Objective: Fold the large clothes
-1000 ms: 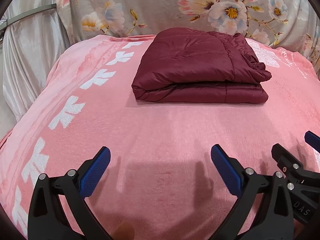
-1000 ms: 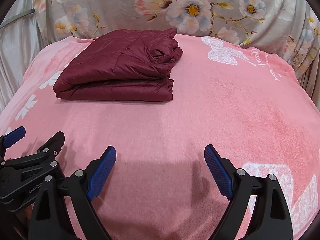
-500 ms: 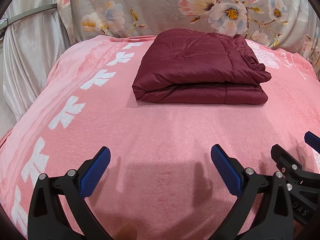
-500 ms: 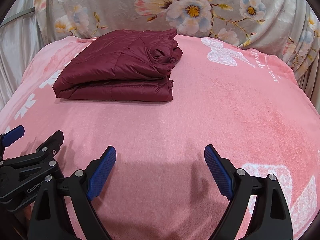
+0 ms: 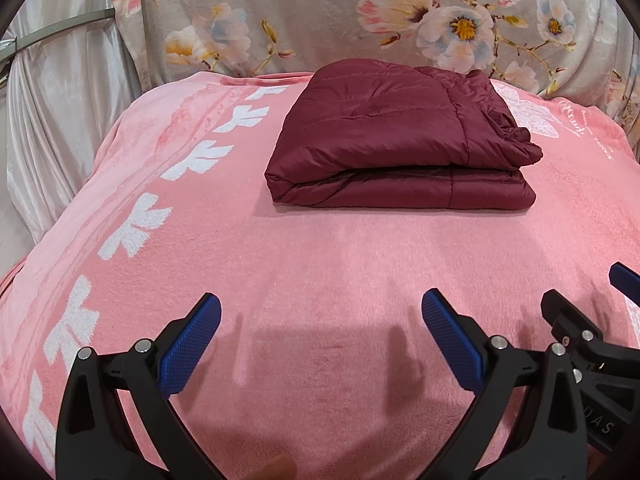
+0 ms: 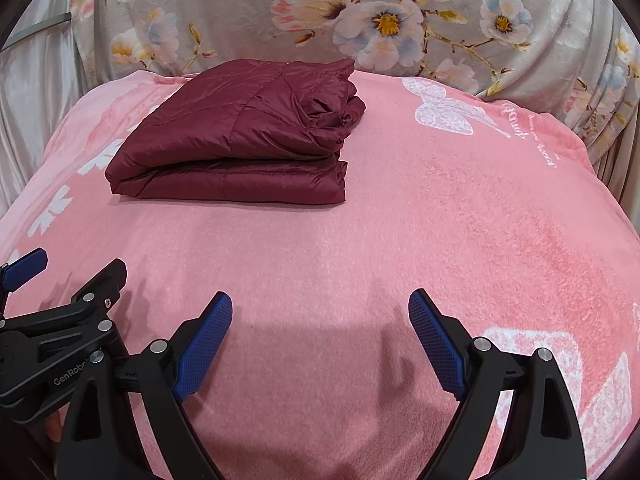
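Observation:
A dark red quilted jacket lies folded in a neat stack on the pink blanket, toward the far side; it also shows in the right wrist view, at the far left. My left gripper is open and empty, low over the blanket, well short of the jacket. My right gripper is open and empty too, beside the left one, near the front. Each gripper shows at the edge of the other's view.
A grey floral cloth hangs behind the blanket. A pale curtain hangs at the far left. The blanket has white leaf prints on the left and a white butterfly print at the far right.
Almost nothing differs. Both views have crept very slightly, and the jacket sits a touch lower in the frame. Both grippers stay open.

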A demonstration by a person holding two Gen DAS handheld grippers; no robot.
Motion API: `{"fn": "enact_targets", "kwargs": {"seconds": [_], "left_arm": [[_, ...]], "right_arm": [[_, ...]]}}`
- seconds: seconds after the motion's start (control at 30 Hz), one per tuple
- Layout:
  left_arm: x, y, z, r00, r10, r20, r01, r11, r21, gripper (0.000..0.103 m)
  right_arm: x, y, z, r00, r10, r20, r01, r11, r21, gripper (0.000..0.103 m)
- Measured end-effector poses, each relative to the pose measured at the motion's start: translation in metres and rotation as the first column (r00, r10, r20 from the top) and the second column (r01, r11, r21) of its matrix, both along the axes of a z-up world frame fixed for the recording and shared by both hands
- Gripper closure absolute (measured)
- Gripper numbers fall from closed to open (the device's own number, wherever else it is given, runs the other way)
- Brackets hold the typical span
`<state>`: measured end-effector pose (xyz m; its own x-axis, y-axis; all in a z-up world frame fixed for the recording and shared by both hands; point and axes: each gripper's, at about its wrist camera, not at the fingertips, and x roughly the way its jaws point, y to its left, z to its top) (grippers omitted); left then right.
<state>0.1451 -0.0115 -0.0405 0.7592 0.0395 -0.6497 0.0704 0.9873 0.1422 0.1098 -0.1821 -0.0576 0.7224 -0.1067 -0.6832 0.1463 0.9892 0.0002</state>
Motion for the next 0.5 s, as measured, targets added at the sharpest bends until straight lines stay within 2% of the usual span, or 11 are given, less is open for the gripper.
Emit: {"fn": "enact_targets", "kwargs": {"seconds": [0.5], "left_arm": [[-0.0018, -0.0019, 0.0015, 1.0, 0.006, 0.006, -0.006, 1.0, 0.004, 0.005]], "right_arm": [[-0.0009, 0.002, -0.0003, 1.0, -0.002, 0.001, 0.002, 1.0, -0.001, 0.016]]}}
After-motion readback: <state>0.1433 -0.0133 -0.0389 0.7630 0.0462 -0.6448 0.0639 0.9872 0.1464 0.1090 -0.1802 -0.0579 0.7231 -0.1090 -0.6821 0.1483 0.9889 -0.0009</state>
